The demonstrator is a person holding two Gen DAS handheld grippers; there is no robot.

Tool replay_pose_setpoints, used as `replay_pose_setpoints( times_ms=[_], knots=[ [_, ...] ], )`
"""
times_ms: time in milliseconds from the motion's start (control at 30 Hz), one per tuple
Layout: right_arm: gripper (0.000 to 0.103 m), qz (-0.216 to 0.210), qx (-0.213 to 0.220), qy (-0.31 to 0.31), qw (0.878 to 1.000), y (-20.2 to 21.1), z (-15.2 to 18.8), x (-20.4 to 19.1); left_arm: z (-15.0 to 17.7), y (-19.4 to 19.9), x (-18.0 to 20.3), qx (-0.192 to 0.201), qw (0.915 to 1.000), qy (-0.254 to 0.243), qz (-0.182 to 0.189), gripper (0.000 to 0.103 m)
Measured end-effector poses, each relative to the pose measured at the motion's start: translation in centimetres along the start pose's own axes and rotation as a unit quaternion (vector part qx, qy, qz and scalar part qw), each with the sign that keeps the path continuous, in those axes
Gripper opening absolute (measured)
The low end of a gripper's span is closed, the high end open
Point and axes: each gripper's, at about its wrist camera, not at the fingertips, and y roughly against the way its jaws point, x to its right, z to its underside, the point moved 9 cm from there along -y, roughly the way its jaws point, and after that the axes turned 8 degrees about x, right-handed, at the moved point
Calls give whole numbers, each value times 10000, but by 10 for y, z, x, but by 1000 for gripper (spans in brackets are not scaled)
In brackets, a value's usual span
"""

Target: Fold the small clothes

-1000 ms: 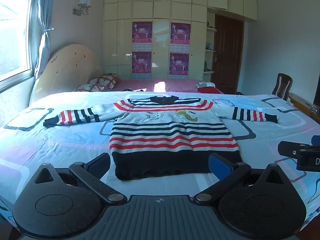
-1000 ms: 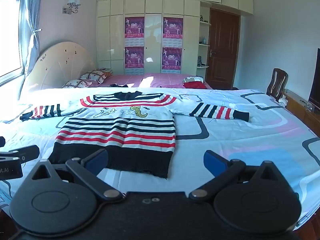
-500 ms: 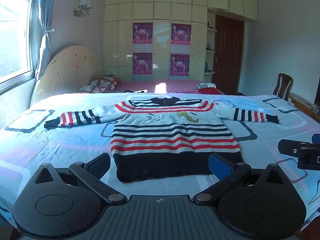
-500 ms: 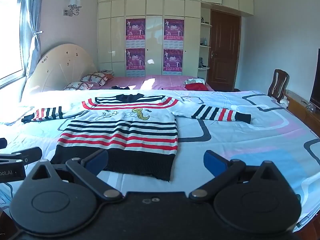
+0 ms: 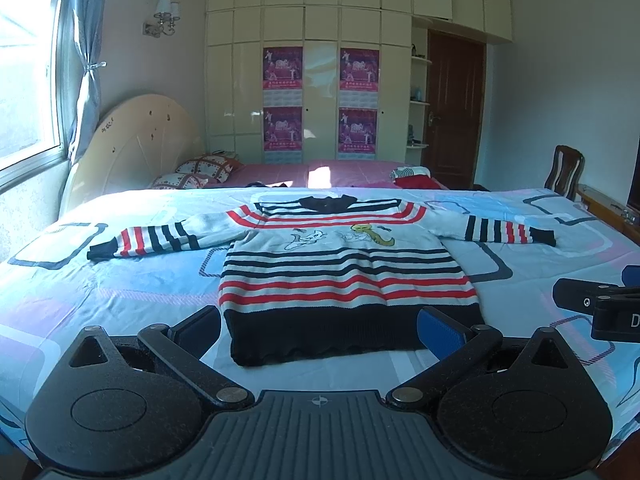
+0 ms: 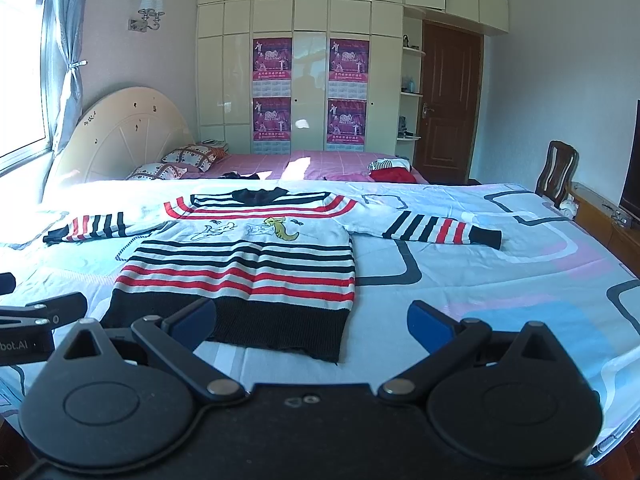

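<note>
A small striped sweater (image 5: 344, 276) in white, red and black lies flat on the bed, front up, both sleeves spread out to the sides. It also shows in the right wrist view (image 6: 244, 264). My left gripper (image 5: 320, 330) is open and empty, just in front of the black hem. My right gripper (image 6: 312, 326) is open and empty, near the hem's right corner. Each gripper shows at the edge of the other's view: the right one (image 5: 596, 306) and the left one (image 6: 36, 320).
The bed has a light blue patterned cover (image 6: 500, 280). A second bed with a pink sheet (image 5: 352, 174), pillows (image 5: 200, 172) and a pile of clothes (image 6: 390, 170) stands behind. A wooden chair (image 6: 556, 172) and low cabinet are at the right.
Both grippers have risen slightly and edged forward toward the sweater's hem. The sweater has not moved.
</note>
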Motion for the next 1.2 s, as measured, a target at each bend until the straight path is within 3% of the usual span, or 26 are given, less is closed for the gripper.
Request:
replay_pose_setpoints(
  times_ms=[1200],
  knots=[
    [103,-5,21,0,10000,-1,-4,-2,-1,4,0,20,10000,-21,-28,103]
  ],
)
